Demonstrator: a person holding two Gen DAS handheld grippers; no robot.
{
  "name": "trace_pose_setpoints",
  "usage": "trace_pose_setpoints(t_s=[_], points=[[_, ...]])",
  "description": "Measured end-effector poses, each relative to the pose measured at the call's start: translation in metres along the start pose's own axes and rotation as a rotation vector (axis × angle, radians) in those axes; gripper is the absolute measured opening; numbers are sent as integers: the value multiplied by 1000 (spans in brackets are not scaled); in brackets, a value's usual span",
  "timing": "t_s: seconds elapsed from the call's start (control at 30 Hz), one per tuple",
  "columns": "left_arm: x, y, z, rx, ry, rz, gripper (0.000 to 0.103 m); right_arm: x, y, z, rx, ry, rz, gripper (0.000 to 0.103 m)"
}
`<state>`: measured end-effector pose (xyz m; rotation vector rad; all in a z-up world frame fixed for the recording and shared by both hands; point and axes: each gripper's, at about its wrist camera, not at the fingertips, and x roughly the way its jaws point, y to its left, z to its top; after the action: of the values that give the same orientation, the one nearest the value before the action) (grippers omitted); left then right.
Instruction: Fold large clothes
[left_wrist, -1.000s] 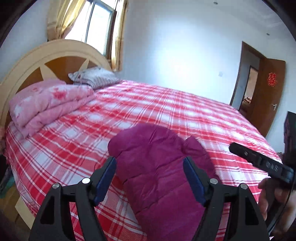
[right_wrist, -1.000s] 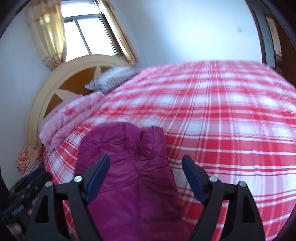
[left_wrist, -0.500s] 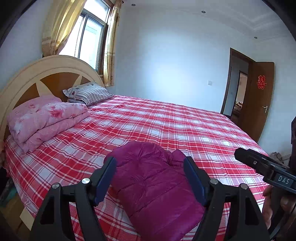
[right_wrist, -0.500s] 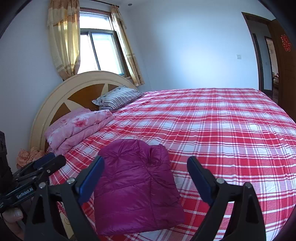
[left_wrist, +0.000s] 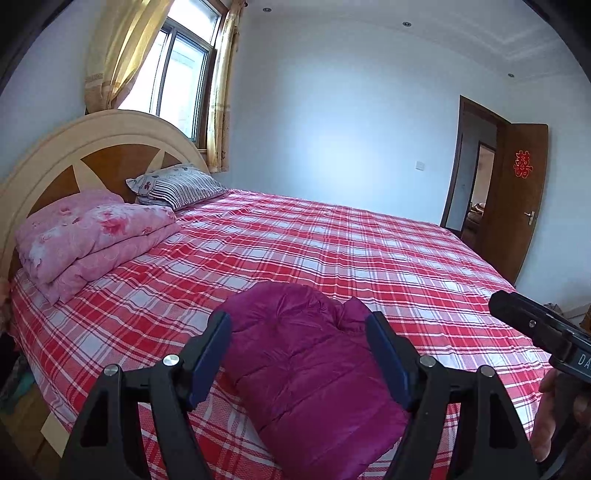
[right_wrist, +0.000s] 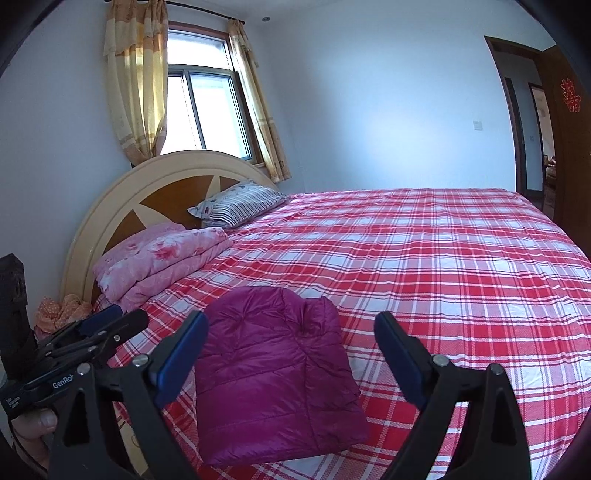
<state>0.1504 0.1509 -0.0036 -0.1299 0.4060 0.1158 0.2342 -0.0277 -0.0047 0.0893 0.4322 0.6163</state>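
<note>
A folded pink quilt (left_wrist: 92, 236) and striped pillow (left_wrist: 177, 186) are lying at left against the headboard (left_wrist: 92, 147); a brown door (left_wrist: 521, 199) is standing open at right.

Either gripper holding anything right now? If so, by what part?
Nothing is held. The left gripper and right gripper are both open, raised clear of the folded purple jacket, which lies on the bed.

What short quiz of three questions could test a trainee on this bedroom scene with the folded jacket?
1. True or false: the left claw grips the folded magenta quilted jacket.
2. Which lies nearer the round wooden headboard: (a) the jacket, (b) the folded pink floral quilt?
3. Fill in: the right claw is ___.

Key: 1 false, it hangs open above the jacket; 2 b; 3 open.
</note>
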Motion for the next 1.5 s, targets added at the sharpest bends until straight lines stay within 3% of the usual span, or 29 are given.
trace_pose_setpoints(t_s=[1.07,1.33,1.43,1.5], points=[[-4,-4,3,0,3,-10,76,-16,1,4,0,-39,4,95],[-6,-1,3,-15,-13,21,76,-16,1,3,1,-44,4,95],[-6,0,4,-6,-16,34,90,-16,2,3,0,-44,4,95],[-7,-1,4,0,-22,46,92,-16,2,2,-1,-42,6,95]])
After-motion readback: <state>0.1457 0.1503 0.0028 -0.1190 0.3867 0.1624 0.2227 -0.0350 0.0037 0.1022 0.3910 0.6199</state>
